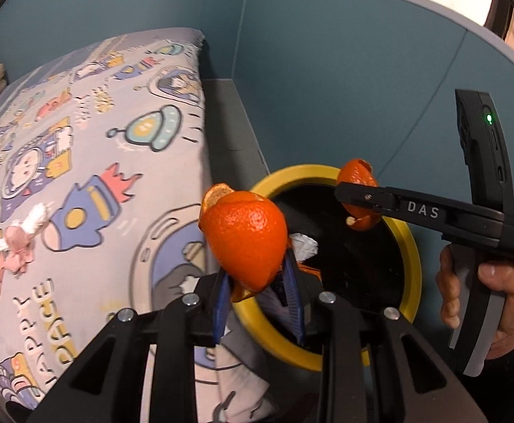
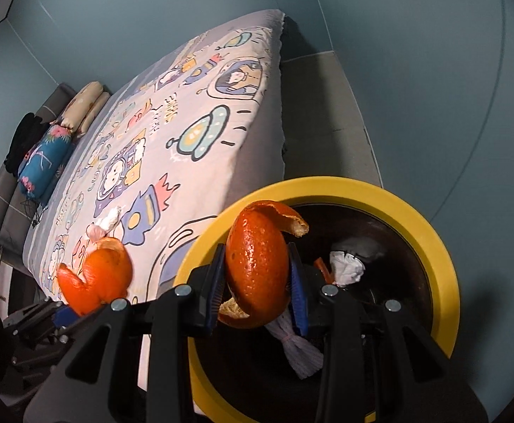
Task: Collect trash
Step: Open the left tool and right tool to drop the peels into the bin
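1. Right gripper (image 2: pixel 257 278) is clamped on an orange peel (image 2: pixel 258 264) over the yellow-rimmed bin (image 2: pixel 444 268) — let go there.
2. Left gripper (image 1: pixel 258 282) grips another peel (image 1: pixel 244 243) at the bin's bed-side edge — shift inward first.
3. Crumpled tissue (image 1: pixel 28 236) waits on the bed beside the bin.

Two pieces of orange peel show, one (image 1: pixel 244 243) in the left gripper (image 1: pixel 258 282) and one (image 2: pixel 257 268) in the right gripper (image 2: pixel 257 282). One yellow-rimmed bin (image 2: pixel 433 232) holds what look like two white paper wads (image 2: pixel 345 268), though its dark inside hides detail. One bed (image 2: pixel 200 134) carries one crumpled tissue (image 1: pixel 24 236) and perhaps three pillows (image 2: pixel 45 162).
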`<state>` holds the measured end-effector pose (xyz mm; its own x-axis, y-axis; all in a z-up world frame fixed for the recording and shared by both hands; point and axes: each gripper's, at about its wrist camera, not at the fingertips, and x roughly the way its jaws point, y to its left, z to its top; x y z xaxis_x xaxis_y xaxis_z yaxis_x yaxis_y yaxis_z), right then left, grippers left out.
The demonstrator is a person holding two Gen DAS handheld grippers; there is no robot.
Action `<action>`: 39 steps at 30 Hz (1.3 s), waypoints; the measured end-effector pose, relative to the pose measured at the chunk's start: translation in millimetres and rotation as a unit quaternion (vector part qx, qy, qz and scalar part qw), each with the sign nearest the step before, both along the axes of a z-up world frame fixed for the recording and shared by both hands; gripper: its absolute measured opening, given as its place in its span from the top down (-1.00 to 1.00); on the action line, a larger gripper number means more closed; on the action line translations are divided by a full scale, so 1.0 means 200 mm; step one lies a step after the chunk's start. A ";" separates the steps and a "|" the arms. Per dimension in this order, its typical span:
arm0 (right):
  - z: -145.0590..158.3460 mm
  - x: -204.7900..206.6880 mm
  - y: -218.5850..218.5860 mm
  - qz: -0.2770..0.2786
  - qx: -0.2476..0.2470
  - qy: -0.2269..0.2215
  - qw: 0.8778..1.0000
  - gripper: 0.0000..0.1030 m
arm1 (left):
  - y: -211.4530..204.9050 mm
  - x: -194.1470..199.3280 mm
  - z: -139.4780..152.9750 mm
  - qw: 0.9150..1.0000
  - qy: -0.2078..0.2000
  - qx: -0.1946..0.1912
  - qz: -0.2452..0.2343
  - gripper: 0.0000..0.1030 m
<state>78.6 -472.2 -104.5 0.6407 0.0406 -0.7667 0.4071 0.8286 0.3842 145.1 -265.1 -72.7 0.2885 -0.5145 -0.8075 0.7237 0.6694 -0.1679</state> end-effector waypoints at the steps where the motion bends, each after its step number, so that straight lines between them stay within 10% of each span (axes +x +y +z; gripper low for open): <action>1: -0.01 0.00 -0.01 -0.002 0.001 0.001 1.000 0.39 | -0.02 -0.01 -0.01 1.000 0.001 0.003 -0.004 0.49; 28: -0.17 -0.03 -0.16 -0.032 0.052 0.020 0.998 0.26 | -0.16 -0.03 -0.22 0.998 0.053 0.010 -0.023 0.47; 39: -0.13 -0.05 -0.20 -0.050 0.057 0.003 0.997 0.01 | -0.07 0.04 -0.18 0.998 0.054 -0.012 0.013 -0.34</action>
<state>68.9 -511.3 -130.4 0.6413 0.0634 -0.7646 0.4884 0.7348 0.4706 152.2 -278.9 -109.4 0.2145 -0.5281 -0.8216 0.6834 0.6821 -0.2600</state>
